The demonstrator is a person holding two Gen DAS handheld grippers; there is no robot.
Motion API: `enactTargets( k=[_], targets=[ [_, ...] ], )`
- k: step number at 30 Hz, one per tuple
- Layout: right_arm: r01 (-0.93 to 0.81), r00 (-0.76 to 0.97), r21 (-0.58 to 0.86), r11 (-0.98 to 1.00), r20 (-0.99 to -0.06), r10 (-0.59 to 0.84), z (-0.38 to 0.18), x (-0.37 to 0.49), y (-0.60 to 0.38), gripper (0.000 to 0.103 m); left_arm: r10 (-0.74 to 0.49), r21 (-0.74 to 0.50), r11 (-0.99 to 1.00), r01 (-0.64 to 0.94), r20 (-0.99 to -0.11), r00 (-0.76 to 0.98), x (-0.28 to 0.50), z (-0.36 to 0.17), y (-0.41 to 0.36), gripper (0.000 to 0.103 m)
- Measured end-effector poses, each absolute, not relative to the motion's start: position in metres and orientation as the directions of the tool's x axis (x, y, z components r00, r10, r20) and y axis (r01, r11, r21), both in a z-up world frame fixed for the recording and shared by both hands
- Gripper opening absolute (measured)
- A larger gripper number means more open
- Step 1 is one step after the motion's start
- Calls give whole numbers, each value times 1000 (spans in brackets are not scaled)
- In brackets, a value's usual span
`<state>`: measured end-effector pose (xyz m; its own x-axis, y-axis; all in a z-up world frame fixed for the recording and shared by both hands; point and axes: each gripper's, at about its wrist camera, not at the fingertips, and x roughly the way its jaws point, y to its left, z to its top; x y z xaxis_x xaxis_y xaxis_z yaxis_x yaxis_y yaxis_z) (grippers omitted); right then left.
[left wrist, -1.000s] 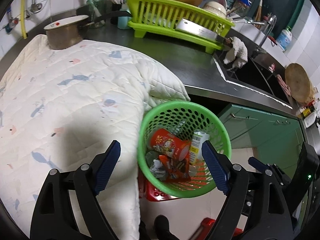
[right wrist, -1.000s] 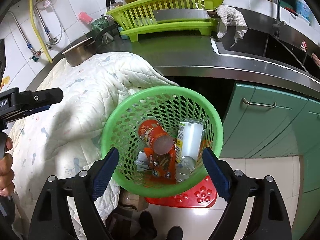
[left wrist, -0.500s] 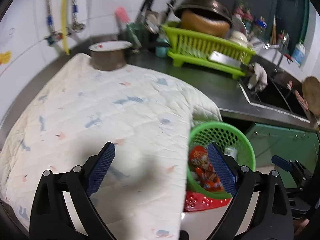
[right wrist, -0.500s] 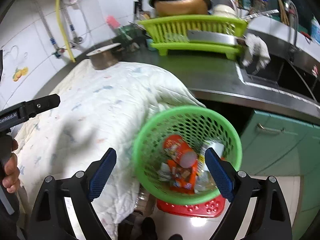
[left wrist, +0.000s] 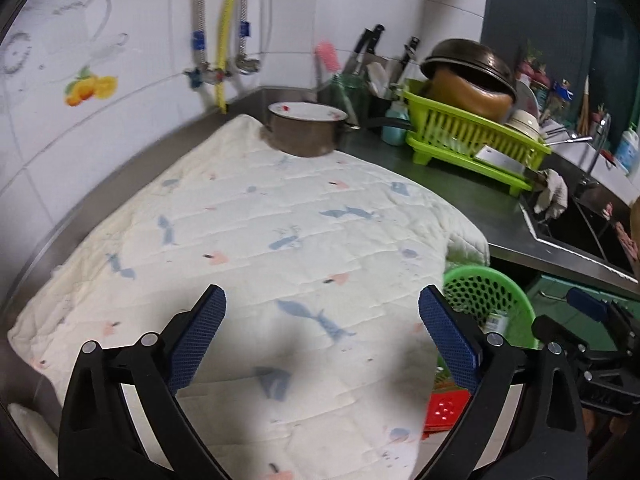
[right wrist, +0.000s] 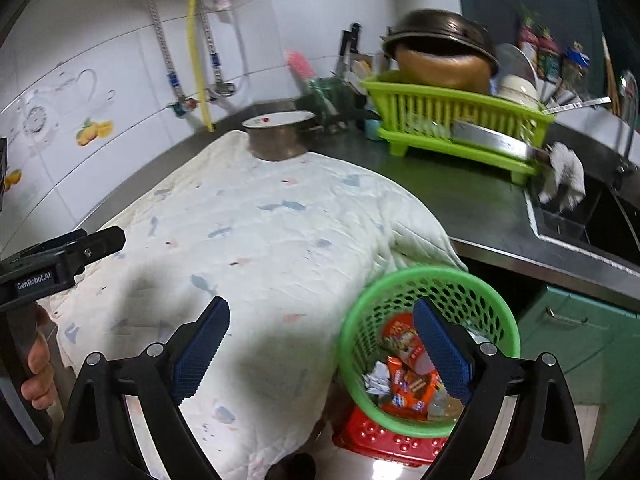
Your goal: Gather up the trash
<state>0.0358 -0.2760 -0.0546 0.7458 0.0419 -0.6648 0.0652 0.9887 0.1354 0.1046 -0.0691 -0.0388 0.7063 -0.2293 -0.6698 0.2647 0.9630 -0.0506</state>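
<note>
A green mesh basket [right wrist: 428, 280] stands on a red stool [right wrist: 372, 436] beside the counter, at the lower right of both views [left wrist: 480, 276]. It holds a red snack cup [right wrist: 404, 340], orange wrappers [right wrist: 412, 388] and crumpled paper [right wrist: 376, 376]. My left gripper [left wrist: 320, 300] hovers over the white quilt [left wrist: 280, 220], its jaws still opening with nothing between them. My right gripper [right wrist: 320, 308] is also opening and empty, its right finger in front of the basket.
The quilt covers the steel counter up to a lidded pot [left wrist: 306, 130]. Behind stand a lime dish rack [left wrist: 472, 140] with a pan, a knife block and a sink [left wrist: 592, 220]. Green cabinets [right wrist: 580, 332] lie below. A hand [right wrist: 36, 368] grips the left tool.
Both grippers have risen and swung left, away from above the basket to over the quilt. Their jaws have spread wider. The basket has slid to the lower right of each view.
</note>
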Motion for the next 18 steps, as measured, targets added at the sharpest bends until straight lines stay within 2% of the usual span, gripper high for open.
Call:
enactTargets(
  k=[5, 18],
  targets=[
    [39, 753, 135, 990, -655, 59, -48, 37, -258, 90, -167, 14, 974, 228, -637, 753, 88, -28, -51, 98],
    [28, 770, 145, 989, -634, 71, -37, 27, -241, 91, -116, 48, 982, 181, -601, 791, 63, -15, -22, 98]
  ],
)
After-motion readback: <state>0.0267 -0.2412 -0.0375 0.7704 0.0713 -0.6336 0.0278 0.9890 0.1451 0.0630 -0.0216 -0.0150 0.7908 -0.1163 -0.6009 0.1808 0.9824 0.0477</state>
